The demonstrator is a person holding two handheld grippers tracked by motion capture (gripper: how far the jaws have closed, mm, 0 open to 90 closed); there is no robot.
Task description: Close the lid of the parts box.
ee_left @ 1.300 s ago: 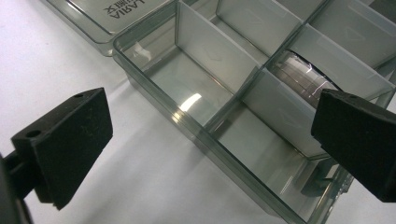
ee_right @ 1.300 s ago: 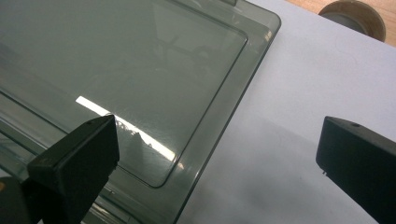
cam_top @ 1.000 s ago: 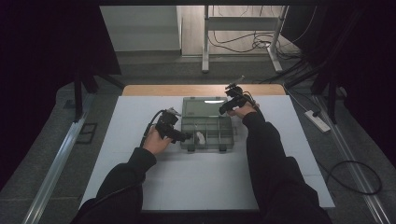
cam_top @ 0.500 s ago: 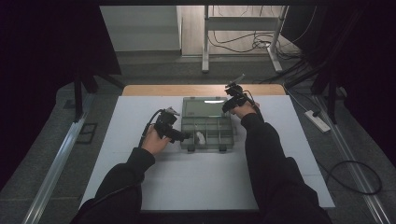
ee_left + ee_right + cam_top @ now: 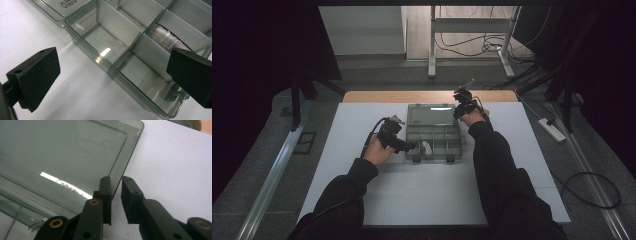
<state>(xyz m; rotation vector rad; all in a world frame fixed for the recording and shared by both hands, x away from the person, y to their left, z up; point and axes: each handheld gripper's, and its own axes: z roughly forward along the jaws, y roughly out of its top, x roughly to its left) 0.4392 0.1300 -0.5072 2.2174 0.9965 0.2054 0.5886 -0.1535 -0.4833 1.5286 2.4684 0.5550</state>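
My right tongs (image 5: 116,195) have just been closing and now pinch the edge of the open lid (image 5: 62,152) of the clear organizer box (image 5: 434,132) — it sits mid-surface (image 5: 362,200). Left tongs (image 5: 112,75) are spread wide at the box's near corner, 1 jaw each side — touching nothing.

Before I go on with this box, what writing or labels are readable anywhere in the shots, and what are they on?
"ARIA": embossed on the open lid of the clear plastic box, seen upside down in the left gripper view.
A second embossed line beside it is cut off at the picture's edge and cannot be read.
Nothing is readable in the high view or the right gripper view; the power strip on the floor is too small to show any marking.
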